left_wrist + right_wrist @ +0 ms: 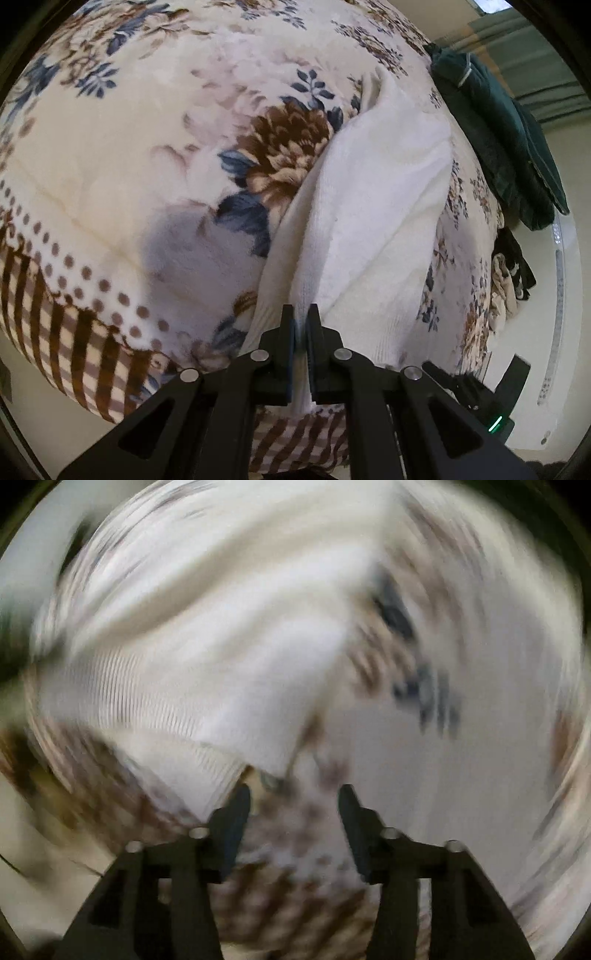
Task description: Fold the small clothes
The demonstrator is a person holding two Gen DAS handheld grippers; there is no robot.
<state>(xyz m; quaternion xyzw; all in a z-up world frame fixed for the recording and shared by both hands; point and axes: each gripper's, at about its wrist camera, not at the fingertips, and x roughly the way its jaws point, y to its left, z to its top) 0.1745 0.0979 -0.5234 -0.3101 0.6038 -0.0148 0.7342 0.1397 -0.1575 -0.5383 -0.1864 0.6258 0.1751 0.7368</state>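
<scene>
Two hand-held grippers: one per view, both black, both entering from 6 o'clock.
Left hand-held gripper (303, 314): clenched on a bunched fold of the white garment (373, 206), cloth pinched between its pads and spilling out below them.
Right hand-held gripper (295, 797): released, jaws standing apart with nothing between them; only blurred blanket shows in the gap.
White garment, left view: rises from the pads toward 1 o'clock, lying partly lifted across the floral blanket (147, 147).
White garment, right view (207, 672): fills the middle and 10 o'clock; its nearest corner hangs just above the left fingertip, contact impossible to judge through the smear.
Things around: a dark green garment (506, 147) lies at 2 o'clock on the bed's far edge, apart from the white one; a small heap of beige and black clothes (509, 280) sits at 3 o'clock.
In the way: nothing lies over the white garment.
Surface: a bed under a plush blanket, cream with brown and blue flowers, a dotted band and brown checked border at 8 o'clock.
Room: pale floor at 4 o'clock; greenish curtain at 1 o'clock.
Textures: the white garment is fleecy with a ribbed knit edge; the blanket is soft pile.
Sharpness: right view heavily motion-blurred.
</scene>
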